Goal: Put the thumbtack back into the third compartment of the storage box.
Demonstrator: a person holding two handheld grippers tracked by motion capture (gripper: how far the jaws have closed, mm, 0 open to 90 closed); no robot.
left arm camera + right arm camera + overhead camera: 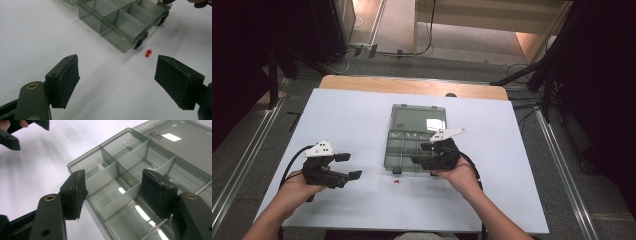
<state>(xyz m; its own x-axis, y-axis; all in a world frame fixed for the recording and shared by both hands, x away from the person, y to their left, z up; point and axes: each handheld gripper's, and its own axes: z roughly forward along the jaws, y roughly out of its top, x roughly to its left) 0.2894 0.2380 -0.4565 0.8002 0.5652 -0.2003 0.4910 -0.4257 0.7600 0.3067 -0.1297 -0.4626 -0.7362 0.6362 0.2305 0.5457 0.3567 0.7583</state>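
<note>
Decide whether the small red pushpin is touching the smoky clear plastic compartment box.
Apart. The left gripper view shows white table between the red pushpin and the box; its latch is nearest.

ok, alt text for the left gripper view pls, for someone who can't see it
Two open black jaws of the left gripper frame a white table, with a small red pushpin lying ahead, nearer the right-hand jaw. Beyond the pin sits a smoky clear compartment box, its visible compartments looking empty.
</note>
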